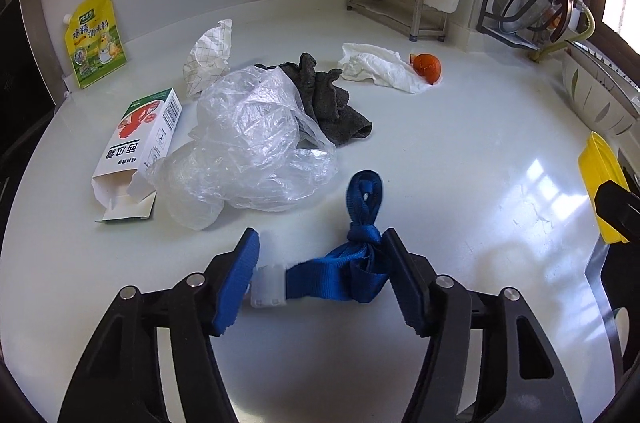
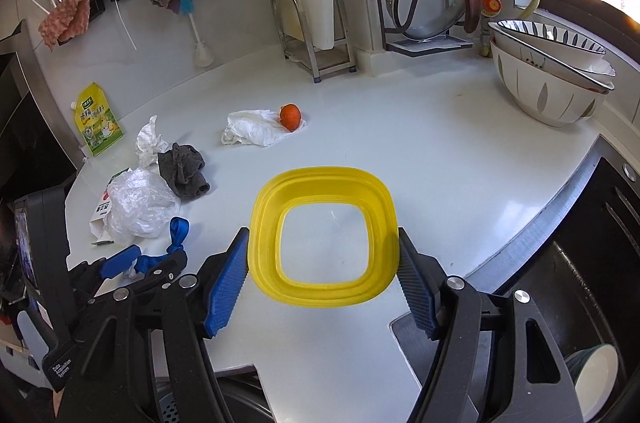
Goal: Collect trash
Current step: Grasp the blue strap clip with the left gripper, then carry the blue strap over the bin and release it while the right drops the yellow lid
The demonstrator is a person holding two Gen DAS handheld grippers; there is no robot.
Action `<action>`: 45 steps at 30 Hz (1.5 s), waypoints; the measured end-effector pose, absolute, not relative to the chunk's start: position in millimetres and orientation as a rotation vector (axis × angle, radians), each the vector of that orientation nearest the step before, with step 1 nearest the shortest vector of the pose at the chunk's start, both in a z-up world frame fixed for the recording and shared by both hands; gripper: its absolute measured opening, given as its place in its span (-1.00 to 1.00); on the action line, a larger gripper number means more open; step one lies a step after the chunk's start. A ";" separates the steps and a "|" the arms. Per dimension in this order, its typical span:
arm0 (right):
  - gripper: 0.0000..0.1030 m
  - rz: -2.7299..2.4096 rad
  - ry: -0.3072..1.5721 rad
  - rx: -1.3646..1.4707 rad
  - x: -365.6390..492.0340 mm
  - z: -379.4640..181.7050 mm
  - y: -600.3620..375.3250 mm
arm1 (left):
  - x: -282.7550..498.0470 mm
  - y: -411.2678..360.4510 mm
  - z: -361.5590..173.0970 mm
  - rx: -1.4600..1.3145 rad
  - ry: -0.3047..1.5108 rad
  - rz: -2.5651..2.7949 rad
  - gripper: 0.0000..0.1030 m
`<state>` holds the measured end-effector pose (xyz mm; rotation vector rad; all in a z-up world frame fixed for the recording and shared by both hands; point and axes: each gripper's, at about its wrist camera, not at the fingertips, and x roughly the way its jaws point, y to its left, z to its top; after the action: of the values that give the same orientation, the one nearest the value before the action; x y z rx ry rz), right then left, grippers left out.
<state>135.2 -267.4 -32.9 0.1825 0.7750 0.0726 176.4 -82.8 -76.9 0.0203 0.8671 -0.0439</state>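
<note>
White kitchen counter (image 2: 440, 151) with scattered trash. The left gripper (image 1: 320, 263) stands spread wide around a knotted blue strap (image 1: 352, 255), which touches its right finger only and is not grasped. The right gripper (image 2: 323, 263) is clamped on the sides of a yellow collapsible bin (image 2: 324, 191) held above the counter. Beyond the strap lie a clear plastic bag (image 1: 256, 151), an opened carton (image 1: 140, 147), a grey rag (image 1: 332, 99), crumpled paper (image 1: 210, 57), a white tissue (image 1: 380, 67) and an orange peel (image 1: 427, 67) touching it.
</note>
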 end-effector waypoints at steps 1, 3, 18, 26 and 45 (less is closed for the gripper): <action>0.31 0.074 0.775 0.181 135.2 -33.1 -266.9 | 175.0 -83.7 -76.5 0.022 0.864 -0.050 -0.13; 0.31 0.077 0.774 0.178 133.7 -33.5 -265.8 | 172.1 -83.4 -75.6 0.022 0.859 -0.065 -0.45; 0.31 0.087 0.743 0.159 64.8 -36.0 -249.6 | 91.0 -55.7 -43.7 0.037 0.792 -0.178 -0.65; 0.31 0.088 0.739 0.191 -13.0 -46.9 -232.2 | 24.4 -55.3 -42.0 0.104 0.764 -0.221 -0.65; 0.31 0.065 0.816 0.211 -121.7 -96.0 -210.0 | -49.7 -45.4 -92.1 0.096 0.863 -0.284 -0.65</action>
<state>-121.7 -210.0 -96.0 0.2108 0.8163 0.0652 -49.7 -45.4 -92.1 0.0964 0.8631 -0.2842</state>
